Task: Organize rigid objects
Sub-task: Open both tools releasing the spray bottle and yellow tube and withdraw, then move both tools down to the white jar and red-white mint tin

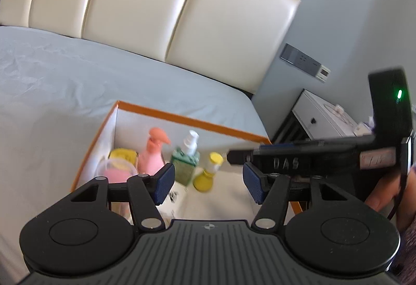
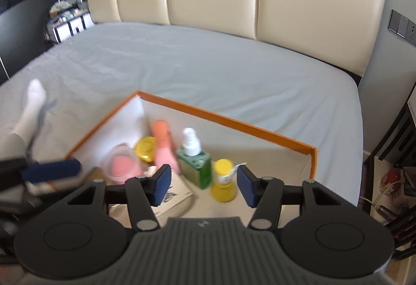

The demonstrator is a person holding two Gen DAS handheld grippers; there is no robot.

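Note:
An orange-rimmed box (image 1: 192, 121) (image 2: 221, 117) lies on the bed. Standing inside are a pink pump bottle (image 1: 153, 154) (image 2: 163, 147), a green bottle with a white sprayer (image 1: 186, 162) (image 2: 196, 165) and a small yellow bottle (image 1: 208, 173) (image 2: 223, 181). Beside them are a yellow-lidded jar (image 2: 146, 148) and a clear tub with something pink in it (image 2: 123, 165). A white printed carton (image 2: 174, 191) lies flat at the near side. My left gripper (image 1: 208, 184) hovers open and empty above the box's near side. Over the yellow bottle my right gripper (image 2: 204, 186) stands open, holding nothing.
Grey bed sheet (image 2: 208, 63) surrounds the box, with a cream padded headboard (image 1: 156, 4) behind. A white nightstand (image 1: 319, 115) stands to the right of the bed. A person's foot in a white sock (image 2: 31, 105) rests on the sheet at the left. Cables and clutter (image 2: 392, 181) lie on the floor.

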